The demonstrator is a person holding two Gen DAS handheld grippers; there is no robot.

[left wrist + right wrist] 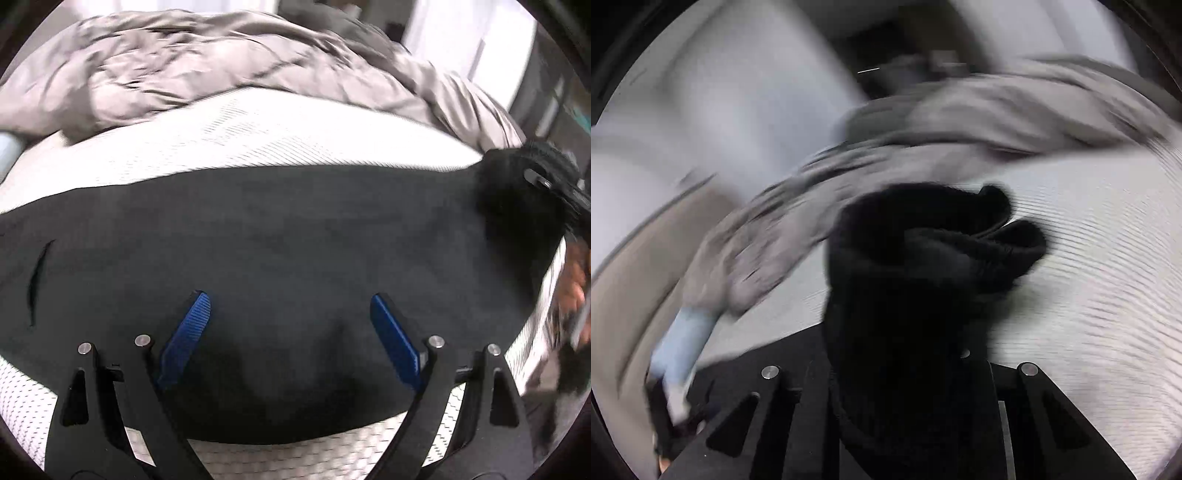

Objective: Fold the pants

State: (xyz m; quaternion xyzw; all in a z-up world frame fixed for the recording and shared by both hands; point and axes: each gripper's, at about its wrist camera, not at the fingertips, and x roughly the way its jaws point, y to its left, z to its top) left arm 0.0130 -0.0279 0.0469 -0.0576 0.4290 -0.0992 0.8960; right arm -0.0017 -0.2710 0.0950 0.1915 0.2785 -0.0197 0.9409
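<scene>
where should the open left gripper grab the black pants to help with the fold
On the near hem edge of the pants, just below the open left gripper, coming in low from the near side. That edge lies flat and free on the white mattress, while the right gripper already holds a bunched end at the far right.

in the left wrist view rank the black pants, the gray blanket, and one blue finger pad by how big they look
1. Black pants, filling the middle of the view.
2. Gray blanket, nearly as large, but it lies farther back, so the ranking is unsure.
3. Blue finger pad, clearly smallest.
</scene>
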